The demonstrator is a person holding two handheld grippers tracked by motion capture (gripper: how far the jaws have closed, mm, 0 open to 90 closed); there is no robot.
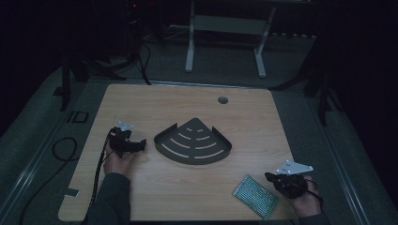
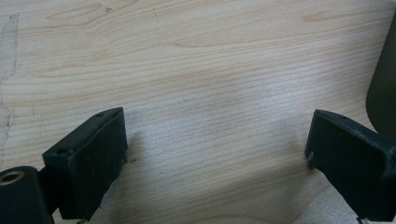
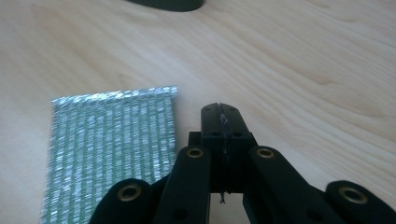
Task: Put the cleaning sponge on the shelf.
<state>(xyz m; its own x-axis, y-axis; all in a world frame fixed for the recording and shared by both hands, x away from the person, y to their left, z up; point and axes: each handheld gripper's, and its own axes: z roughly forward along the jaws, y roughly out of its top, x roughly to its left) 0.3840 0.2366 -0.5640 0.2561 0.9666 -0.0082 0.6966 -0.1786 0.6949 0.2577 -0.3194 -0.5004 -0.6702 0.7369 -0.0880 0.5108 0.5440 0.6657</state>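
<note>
While the person's left hand rests low on the wooden table (image 1: pixel 187 187), its left gripper (image 1: pixel 133 145) gapes open beside the dark corner shelf (image 1: pixel 193 140). At the near right, the right gripper (image 1: pixel 271 178) is fully closed on nothing, just right of the silvery mesh sheet (image 1: pixel 256 197) lying flat.

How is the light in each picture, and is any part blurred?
High view: dim and bluish; the room past the table is nearly black. Left gripper view: bright, with soft shadows on the wood beside the open jaws. Right gripper view: bright; the silver mesh sponge glitters and looks slightly smeared at its left edge, and the dark tray at the top is soft.
</note>
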